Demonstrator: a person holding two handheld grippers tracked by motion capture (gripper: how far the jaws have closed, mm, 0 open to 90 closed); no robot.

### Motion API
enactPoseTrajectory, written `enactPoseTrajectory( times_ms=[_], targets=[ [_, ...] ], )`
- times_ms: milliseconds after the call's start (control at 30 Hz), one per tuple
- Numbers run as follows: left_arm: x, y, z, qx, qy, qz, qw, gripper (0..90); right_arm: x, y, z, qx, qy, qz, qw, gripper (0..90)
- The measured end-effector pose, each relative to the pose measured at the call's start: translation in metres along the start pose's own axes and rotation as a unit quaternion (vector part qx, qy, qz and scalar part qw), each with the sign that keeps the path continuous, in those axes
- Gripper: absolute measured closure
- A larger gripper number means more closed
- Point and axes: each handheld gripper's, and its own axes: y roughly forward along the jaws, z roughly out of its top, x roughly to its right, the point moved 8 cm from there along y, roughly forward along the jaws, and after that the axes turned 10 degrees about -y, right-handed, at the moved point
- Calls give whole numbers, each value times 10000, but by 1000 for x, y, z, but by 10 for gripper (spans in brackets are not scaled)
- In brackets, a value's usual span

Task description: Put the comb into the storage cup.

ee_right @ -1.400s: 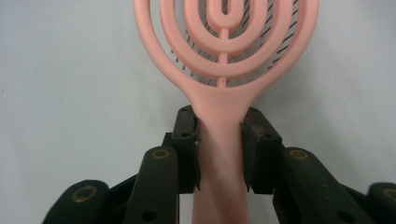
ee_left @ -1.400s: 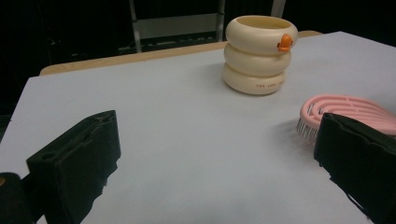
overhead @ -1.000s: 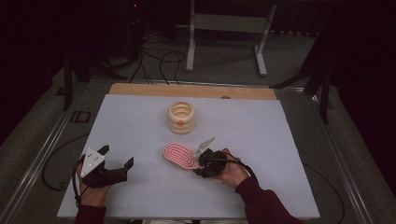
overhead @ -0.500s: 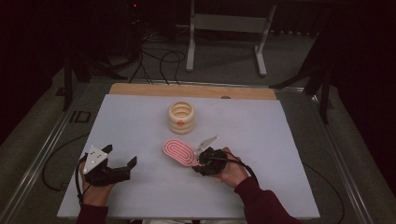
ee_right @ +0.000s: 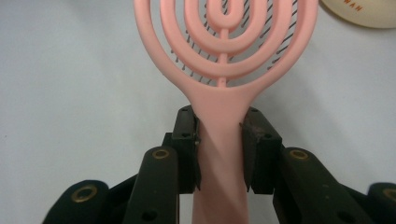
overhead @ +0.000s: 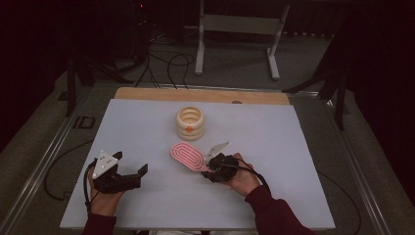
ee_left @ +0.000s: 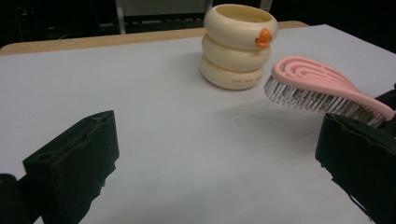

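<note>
Slightly shifted toward the middle of the table [overhead: 147,122] since a second ago, the left gripper [overhead: 139,172] rests low at the near left, its jaws wide apart and bare, aimed across toward the pink hairbrush [overhead: 188,155]. That brush hangs just above the table, bristles down, its long axis running from the clamped handle away and leftward toward the cream ringed holder [overhead: 190,122] beyond. At right, the right gripper [ee_right: 219,140] has kept still, jaws pressed on the brush handle, hand low and level; it is plainly the nearer hand to the holder
</note>
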Motion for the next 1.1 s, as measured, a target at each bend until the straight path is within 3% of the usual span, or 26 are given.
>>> enactPoseTrajectory(
  times_ms=[533, 1100],
  targets=[
    [17, 12, 0, -286, 62, -112, 9995, 0, 5, -3, 9, 211, 112, -224, 9995, 701],
    [42, 26, 10, -290, -13, -422, 9987, 0, 6, -4, 20, 422, 78, -326, 9985, 701]
  ],
)
